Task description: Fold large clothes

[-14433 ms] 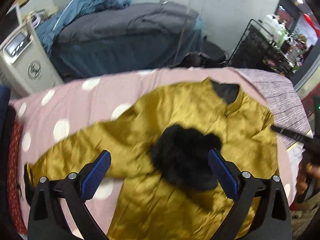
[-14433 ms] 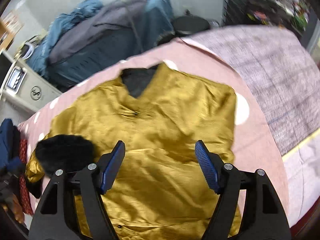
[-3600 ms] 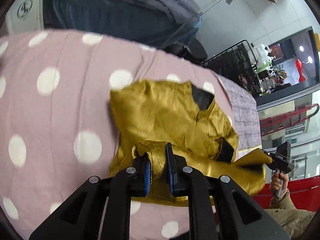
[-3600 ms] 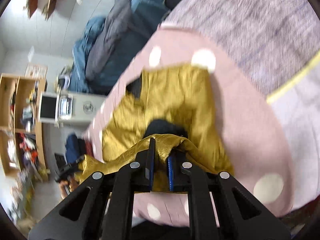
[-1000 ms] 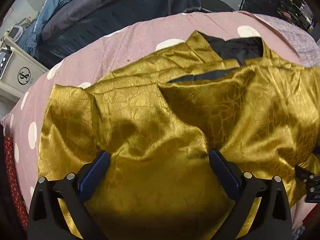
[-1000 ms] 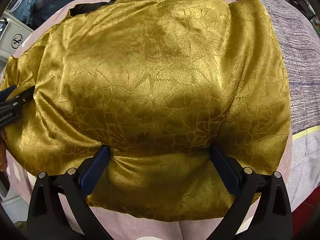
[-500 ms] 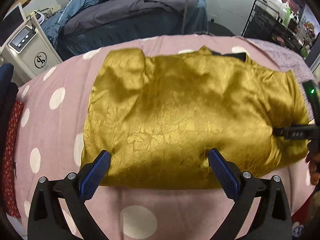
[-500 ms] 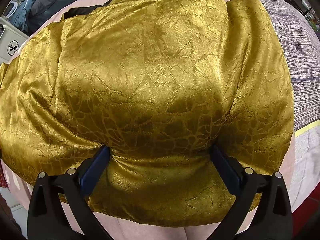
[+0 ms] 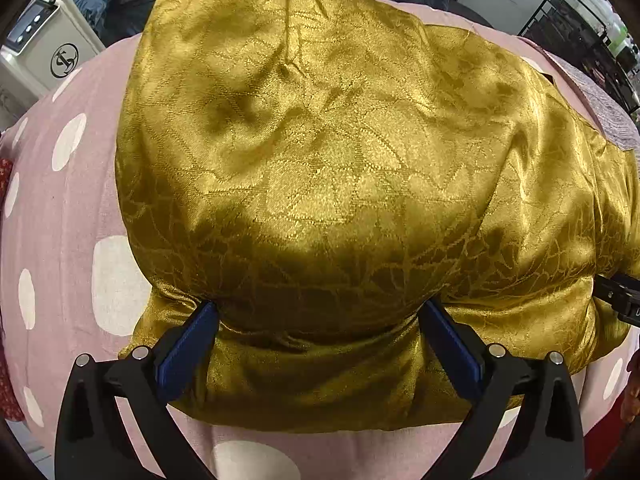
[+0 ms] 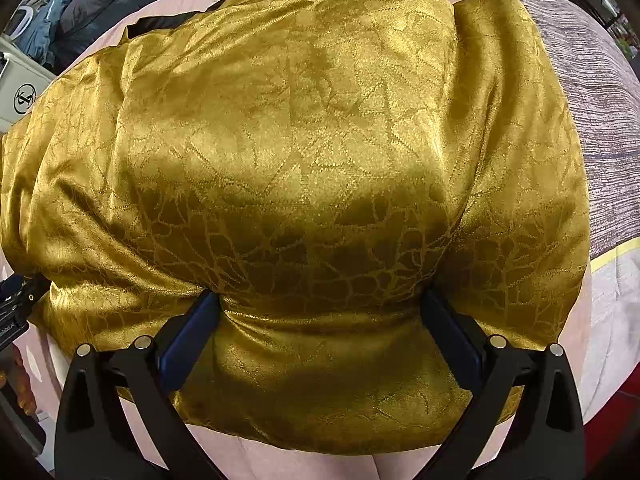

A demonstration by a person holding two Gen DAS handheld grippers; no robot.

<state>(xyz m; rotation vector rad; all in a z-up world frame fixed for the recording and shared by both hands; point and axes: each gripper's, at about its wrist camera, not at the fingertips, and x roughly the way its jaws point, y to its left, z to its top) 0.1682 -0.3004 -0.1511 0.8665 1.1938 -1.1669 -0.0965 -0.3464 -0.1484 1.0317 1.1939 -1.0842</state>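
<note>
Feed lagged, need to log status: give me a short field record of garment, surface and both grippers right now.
garment: gold jacket, folded into a puffy bundle
surface: pink dotted cover
left gripper: open, fingers pressed into the near edge of the bundle
right gripper: open, fingers pressed into the near edge likewise
lining: black bit showing at far edge

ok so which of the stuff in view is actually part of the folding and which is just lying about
Part of the job:
- gold jacket, folded into a bundle
- left tool, open, pressed against the bundle
- right tool, open, pressed against it too
- pink dotted cover it lies on

Just lying about:
- white machine
- blue and grey bedding
- black wire rack
- grey blanket
</note>
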